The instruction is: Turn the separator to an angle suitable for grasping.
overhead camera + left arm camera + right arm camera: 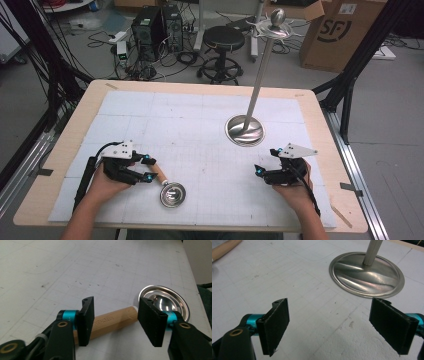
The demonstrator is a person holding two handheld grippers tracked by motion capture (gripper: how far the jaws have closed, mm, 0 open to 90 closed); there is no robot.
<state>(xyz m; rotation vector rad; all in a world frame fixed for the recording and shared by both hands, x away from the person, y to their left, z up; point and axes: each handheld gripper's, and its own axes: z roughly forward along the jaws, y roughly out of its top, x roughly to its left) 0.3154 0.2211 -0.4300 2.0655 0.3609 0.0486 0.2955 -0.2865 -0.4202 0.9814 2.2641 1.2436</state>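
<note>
1. Left claw (148, 168): held in the person's left hand (107, 182) at the near left of the table (60, 150). Its two black jaws stand apart, one on each side of the wooden handle (112, 321) of a small ladle; in the left gripper view the handle lies between the pads (86, 320) with a gap visible at the right-hand pad, so the jaws are spread around it and not pressed on it.
2. Ladle: the handle lies flat on the white gridded mat (200, 125); its round steel bowl (173, 194) rests open side up, just beyond the jaw tips toward the table's near edge.
3. Right claw (265, 162): held in the person's right hand (292, 187) at the near right of the table. The jaws are wide apart and grip nothing; the right gripper view shows bare mat between them.
4. Metal stand: a round steel base (245, 130) sits on the mat just ahead of the right claw, apart from it. A thin upright pole (260, 80) rises from the base to a ring of hooks and a ball knob (278, 17).
5. Surroundings: beyond the far edge of the table stand a black stool (223, 40), computer cases (157, 27) with cables, and a cardboard box (340, 32) on the floor.
</note>
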